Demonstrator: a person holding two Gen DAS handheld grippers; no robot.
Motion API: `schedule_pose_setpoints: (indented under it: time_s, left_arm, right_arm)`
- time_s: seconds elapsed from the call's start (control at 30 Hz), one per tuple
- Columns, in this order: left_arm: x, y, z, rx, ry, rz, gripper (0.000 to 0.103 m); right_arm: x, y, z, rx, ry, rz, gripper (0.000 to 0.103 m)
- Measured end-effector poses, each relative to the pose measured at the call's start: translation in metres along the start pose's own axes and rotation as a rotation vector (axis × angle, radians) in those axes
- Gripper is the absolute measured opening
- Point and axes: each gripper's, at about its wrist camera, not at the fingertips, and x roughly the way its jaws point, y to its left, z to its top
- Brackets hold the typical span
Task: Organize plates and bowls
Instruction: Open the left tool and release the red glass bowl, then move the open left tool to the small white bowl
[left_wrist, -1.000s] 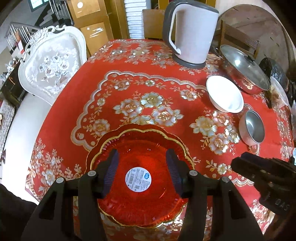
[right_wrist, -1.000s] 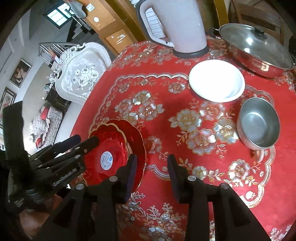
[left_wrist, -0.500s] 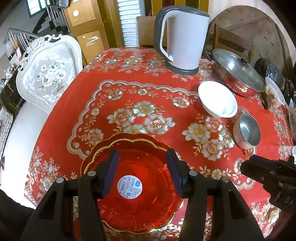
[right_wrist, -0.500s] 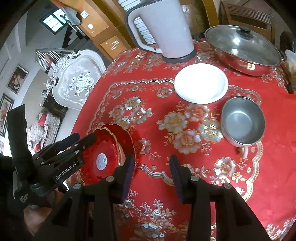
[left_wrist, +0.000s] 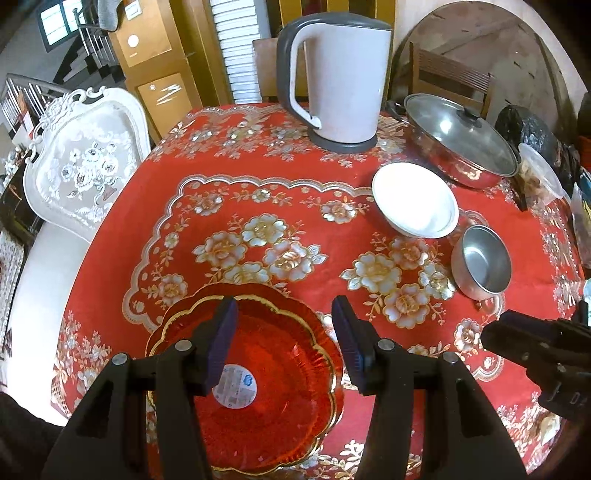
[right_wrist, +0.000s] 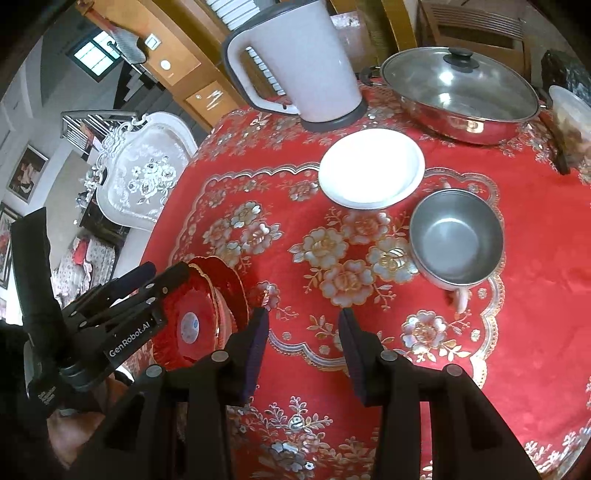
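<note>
The red glass plates (left_wrist: 266, 387), gold-rimmed and scalloped, lie stacked at the near left edge of the table, a round white sticker (left_wrist: 235, 386) at the centre of the top one. My left gripper (left_wrist: 284, 343) hangs just above them with its jaws spread wide and nothing between the pads; from the right wrist view it sits over the stack's near side. My right gripper (right_wrist: 303, 345) hovers over bare tablecloth (right_wrist: 369, 332) just right of the plates, jaws likewise apart and empty.

Further back on the right, the white bowl (right_wrist: 371, 168) stands upright, and the steel bowl (right_wrist: 456, 238) sits just beside it, nearer to me; whether they touch I cannot tell. A small handle pokes out from the steel bowl's near side. Behind them are a lidded steel pan (right_wrist: 460, 98) and, to its left, a white electric kettle (left_wrist: 340, 79) on its grey base. The cloth is red with gold and silver flowers. An ornate white chair (left_wrist: 79, 162) stands off the table's left side.
</note>
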Motion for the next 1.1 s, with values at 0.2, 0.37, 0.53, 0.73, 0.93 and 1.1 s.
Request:
schedule_pose_setpoints:
  time_s: [0.2,0.37,0.53,0.73,0.93,1.1]
  left_arm:
    - [0.001,-0.009,0.008,0.016,-0.006,-0.004,0.051]
    - [0.003,-0.018,0.017,0.03,-0.009,-0.009,0.051]
    - [0.008,-0.033,0.036,0.041,-0.006,-0.024,0.051]
    - [0.022,-0.05,0.058,0.017,0.018,-0.07,0.068]
    - [0.04,-0.069,0.069,0.024,0.062,-0.075,0.071]
    - [0.058,-0.076,0.073,0.0,0.112,-0.101,0.072]
  right_arm:
    - [-0.006,-0.007,0.007,0.009,-0.012,-0.005,0.041]
    - [-0.012,-0.013,0.02,-0.006,-0.027,-0.018,0.041]
    - [-0.02,-0.027,0.041,0.005,-0.06,-0.047,0.042]
    - [-0.016,-0.051,0.068,0.048,-0.077,-0.068,0.043]
    - [-0.002,-0.073,0.076,0.098,-0.06,-0.059,0.043]
    - [0.004,-0.083,0.084,0.11,-0.071,-0.058,0.049]
